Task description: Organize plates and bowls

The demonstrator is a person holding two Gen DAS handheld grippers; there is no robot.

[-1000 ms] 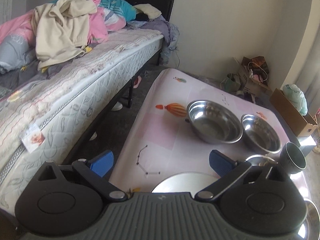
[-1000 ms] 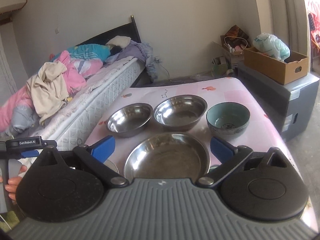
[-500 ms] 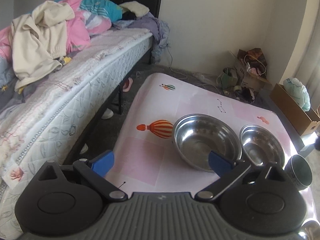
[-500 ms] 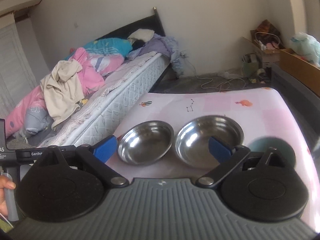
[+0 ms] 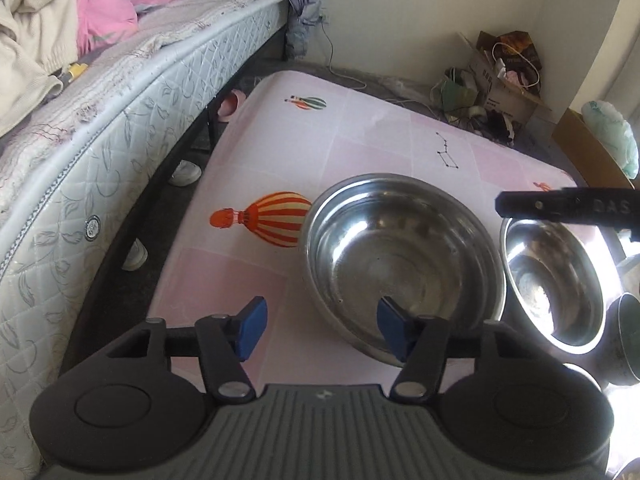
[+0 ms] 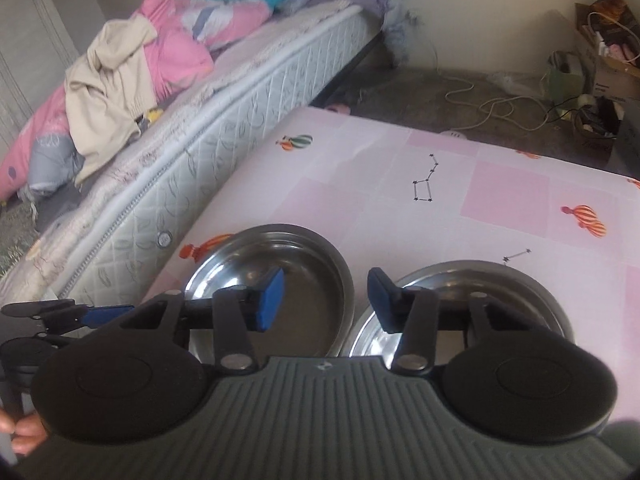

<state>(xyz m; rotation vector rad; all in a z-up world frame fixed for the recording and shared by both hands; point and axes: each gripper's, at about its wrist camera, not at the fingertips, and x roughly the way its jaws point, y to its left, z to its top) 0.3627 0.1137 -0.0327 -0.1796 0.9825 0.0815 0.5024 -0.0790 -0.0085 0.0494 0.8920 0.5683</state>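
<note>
Two steel bowls stand side by side on the pink table. In the left wrist view the left bowl (image 5: 404, 264) is the larger and the right bowl (image 5: 554, 280) sits beside it, with a dark bowl (image 5: 628, 340) at the right edge. My left gripper (image 5: 320, 330) is open; its right finger hangs over the left bowl's near rim, its left finger outside it. In the right wrist view my right gripper (image 6: 326, 294) is open and empty, straddling the gap between the left bowl (image 6: 288, 276) and the right bowl (image 6: 492, 296).
A bed (image 5: 120, 92) with heaped clothes (image 6: 132, 60) runs along the table's left side. Boxes and bags (image 5: 500, 76) lie on the floor beyond the table (image 5: 360, 128). The right gripper's body (image 5: 568, 204) crosses above the right bowl.
Both grippers moved forward and lower over the table toward the two steel bowls. The steel plate and blue-green bowl dropped out of the right wrist view. Both jaws narrowed somewhat.
</note>
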